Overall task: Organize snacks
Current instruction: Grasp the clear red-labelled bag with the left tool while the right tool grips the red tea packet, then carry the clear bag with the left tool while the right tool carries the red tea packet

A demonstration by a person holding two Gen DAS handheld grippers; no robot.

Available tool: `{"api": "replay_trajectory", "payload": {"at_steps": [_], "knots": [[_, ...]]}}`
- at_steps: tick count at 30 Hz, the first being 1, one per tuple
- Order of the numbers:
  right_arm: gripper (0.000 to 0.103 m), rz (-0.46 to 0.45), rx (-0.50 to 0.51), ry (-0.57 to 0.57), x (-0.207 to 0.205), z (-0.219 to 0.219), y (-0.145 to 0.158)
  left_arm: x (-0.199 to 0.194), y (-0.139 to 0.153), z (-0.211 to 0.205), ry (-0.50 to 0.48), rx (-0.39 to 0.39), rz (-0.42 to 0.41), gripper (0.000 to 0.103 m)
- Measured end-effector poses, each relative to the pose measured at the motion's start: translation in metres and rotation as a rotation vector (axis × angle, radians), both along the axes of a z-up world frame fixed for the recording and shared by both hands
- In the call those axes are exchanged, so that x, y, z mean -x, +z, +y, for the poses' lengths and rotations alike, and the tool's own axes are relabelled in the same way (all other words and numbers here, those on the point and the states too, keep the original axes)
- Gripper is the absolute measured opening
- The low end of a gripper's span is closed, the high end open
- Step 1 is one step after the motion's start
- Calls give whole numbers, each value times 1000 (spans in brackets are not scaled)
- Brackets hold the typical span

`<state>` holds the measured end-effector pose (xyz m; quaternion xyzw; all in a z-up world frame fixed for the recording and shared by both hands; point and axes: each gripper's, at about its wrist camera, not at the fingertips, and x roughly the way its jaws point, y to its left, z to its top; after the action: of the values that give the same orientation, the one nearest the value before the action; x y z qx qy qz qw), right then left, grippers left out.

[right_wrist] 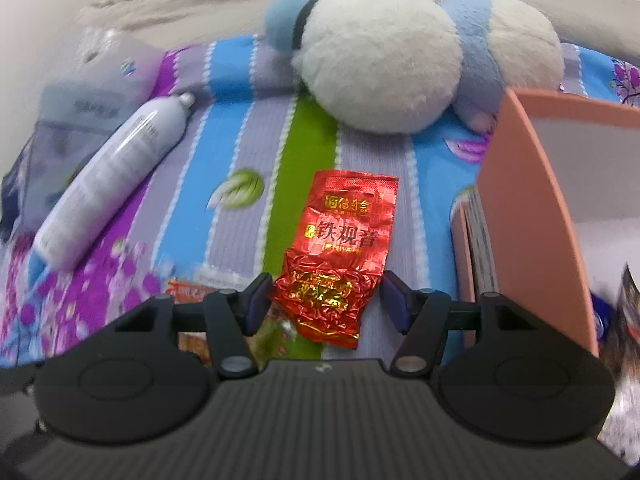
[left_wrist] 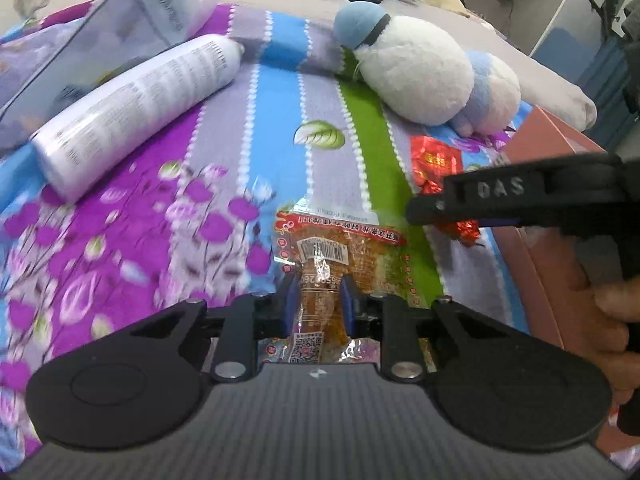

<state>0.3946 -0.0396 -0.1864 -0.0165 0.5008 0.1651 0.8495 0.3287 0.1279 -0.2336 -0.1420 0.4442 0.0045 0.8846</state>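
Note:
A clear orange snack packet (left_wrist: 340,240) lies on the striped floral bedspread (left_wrist: 280,120). My left gripper (left_wrist: 318,304) is shut on its near end, the blue pads pinching the wrapper. A red foil tea packet (right_wrist: 344,236) lies flat on the bedspread, and my right gripper (right_wrist: 325,304) stands open around its crumpled near end, with a gap at each pad. In the left wrist view the right gripper (left_wrist: 480,200) reaches in from the right over the red packet (left_wrist: 436,160). An edge of the orange packet (right_wrist: 192,288) shows at the right wrist view's lower left.
An open pink box (right_wrist: 528,220) stands to the right of the red packet. A white and blue plush toy (right_wrist: 380,64) lies behind it. A white tube (left_wrist: 136,104) and a clear pouch (left_wrist: 80,48) lie at the left. A person's hand (left_wrist: 612,320) holds the right gripper.

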Motion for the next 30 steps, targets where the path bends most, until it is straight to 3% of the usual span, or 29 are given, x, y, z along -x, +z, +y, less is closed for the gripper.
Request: {"api": "replay_trajectory", "payload": {"at_steps": [9, 12, 19, 27, 29, 30], "knots": [[62, -43, 21, 60, 71, -4, 22, 65, 18, -6, 31, 4, 16, 23], [62, -54, 22, 76, 98, -8, 29, 90, 25, -8, 28, 0, 16, 7], [58, -54, 26, 116, 164, -17, 33, 141, 32, -4, 62, 39, 17, 7], [58, -46, 71, 153, 206, -13, 5, 158, 17, 36, 156, 294, -11, 8], [58, -41, 80, 156, 207, -11, -3, 152, 14, 45, 157, 350, -30, 18], [58, -31, 80, 150, 208, -10, -6, 148, 12, 49, 156, 378, -30, 31]]}}
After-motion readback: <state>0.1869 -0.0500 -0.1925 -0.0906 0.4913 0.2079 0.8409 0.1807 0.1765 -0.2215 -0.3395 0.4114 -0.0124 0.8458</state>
